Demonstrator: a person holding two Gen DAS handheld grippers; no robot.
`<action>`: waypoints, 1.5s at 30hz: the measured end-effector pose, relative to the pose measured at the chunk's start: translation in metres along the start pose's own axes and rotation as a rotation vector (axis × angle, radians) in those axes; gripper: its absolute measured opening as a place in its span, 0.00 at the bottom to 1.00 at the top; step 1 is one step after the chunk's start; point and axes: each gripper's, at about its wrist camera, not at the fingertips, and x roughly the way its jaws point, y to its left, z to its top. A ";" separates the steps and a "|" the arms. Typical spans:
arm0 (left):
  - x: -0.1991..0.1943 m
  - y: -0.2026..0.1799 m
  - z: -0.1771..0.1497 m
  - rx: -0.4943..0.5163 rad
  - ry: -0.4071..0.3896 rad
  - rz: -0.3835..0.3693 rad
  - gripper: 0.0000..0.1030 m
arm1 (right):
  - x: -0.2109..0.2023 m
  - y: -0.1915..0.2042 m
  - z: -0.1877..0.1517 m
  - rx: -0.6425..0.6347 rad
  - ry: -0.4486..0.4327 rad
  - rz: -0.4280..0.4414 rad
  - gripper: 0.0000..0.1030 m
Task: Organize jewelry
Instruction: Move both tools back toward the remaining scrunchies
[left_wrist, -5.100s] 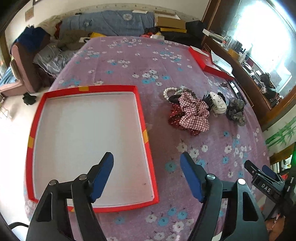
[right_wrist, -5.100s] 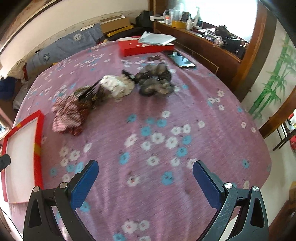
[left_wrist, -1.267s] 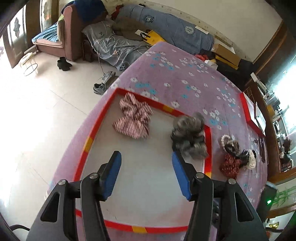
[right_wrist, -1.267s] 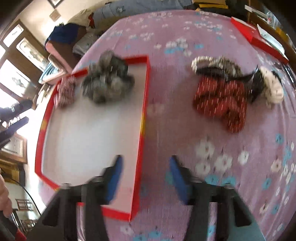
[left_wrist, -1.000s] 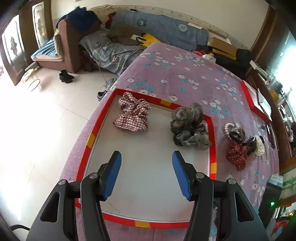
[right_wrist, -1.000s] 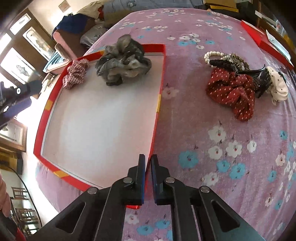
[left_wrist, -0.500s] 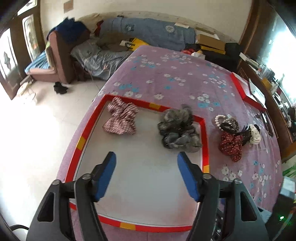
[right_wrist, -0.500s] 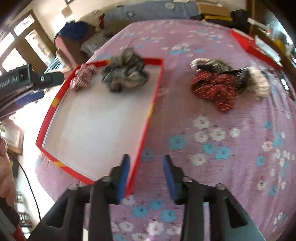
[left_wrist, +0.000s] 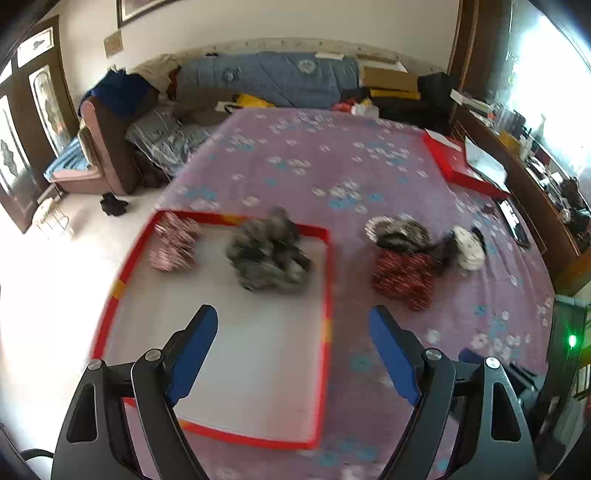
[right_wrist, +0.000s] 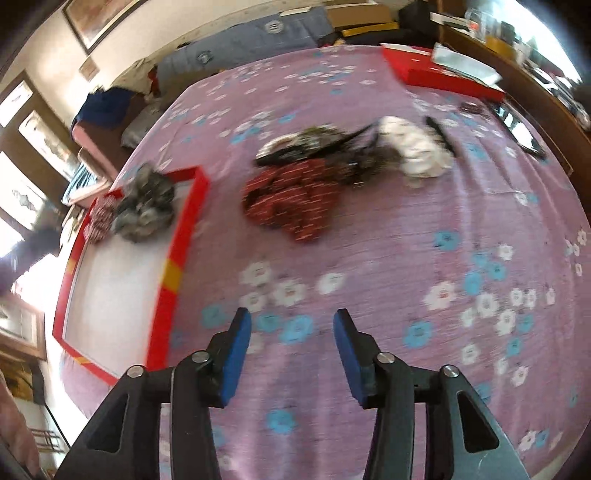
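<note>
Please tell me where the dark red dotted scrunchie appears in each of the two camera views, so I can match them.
Left wrist view: the dark red scrunchie lies right of centre on the purple cloth, outside the red tray.
Right wrist view: the scrunchie lies above centre, right of the tray.
Shared landmark: the grey scrunchie inside the tray.

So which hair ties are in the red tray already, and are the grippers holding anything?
Red tray: flat on the bed, holding two scrunchies.
Plaid scrunchie: in the tray, far corner.
Grey scrunchie: in the tray.
Red dotted scrunchie: still outside on the bedspread.
Leftover pile: outside, too blurry to sort out.
Left gripper: opening, empty.
Right gripper: opening, empty.
</note>
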 end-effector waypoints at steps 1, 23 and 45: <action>0.000 -0.012 -0.005 0.000 0.009 -0.008 0.81 | -0.002 -0.009 0.001 0.014 -0.002 0.002 0.54; 0.016 -0.124 -0.035 0.033 0.089 0.019 0.81 | -0.010 -0.119 0.008 0.074 -0.002 0.043 0.55; 0.143 -0.094 0.024 -0.054 0.173 -0.092 0.80 | 0.038 -0.113 0.107 -0.157 -0.129 -0.008 0.55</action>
